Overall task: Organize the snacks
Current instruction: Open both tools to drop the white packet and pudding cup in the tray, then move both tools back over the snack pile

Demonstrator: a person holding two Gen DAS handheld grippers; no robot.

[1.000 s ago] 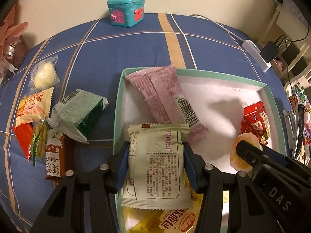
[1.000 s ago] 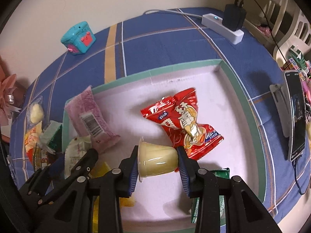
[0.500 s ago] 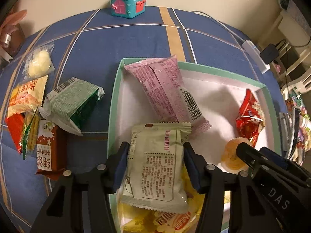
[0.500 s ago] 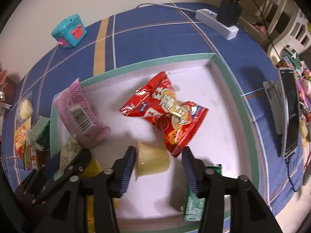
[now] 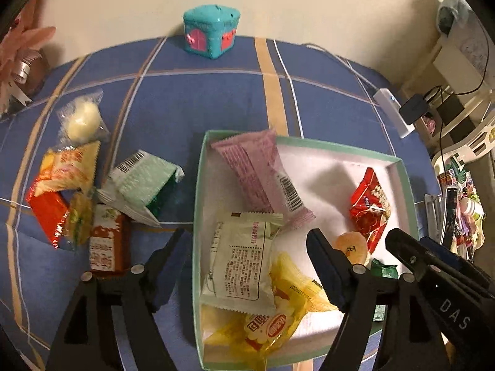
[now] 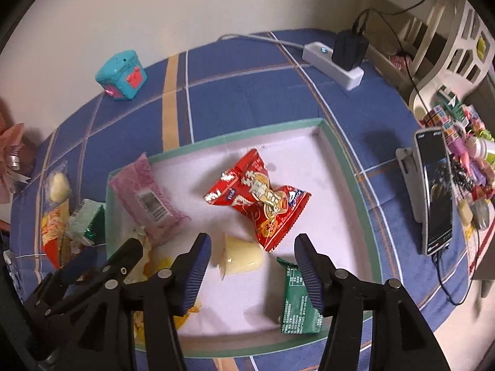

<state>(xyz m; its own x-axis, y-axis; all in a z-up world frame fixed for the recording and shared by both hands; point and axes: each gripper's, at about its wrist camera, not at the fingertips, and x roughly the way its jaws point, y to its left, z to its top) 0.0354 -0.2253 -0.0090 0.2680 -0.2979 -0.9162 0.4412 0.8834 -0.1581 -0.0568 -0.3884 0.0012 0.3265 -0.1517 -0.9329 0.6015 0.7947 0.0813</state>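
The left gripper (image 5: 247, 266) is opening over the box's (image 5: 198, 185) left wall — the pale green packet (image 5: 241, 262) lies free inside. The right gripper (image 6: 252, 266) is also opening — the jelly cup (image 6: 243, 255) rests loose on the box floor near its front edge.

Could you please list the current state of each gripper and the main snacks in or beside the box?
left gripper: jaws opening, nothing gripped.
right gripper: jaws opening, nothing gripped.
pale green packet: released, lying in the box.
jelly cup: on its side in the box.
red snack bag: crumpled, in the box.
mint wrapper: outside the box.
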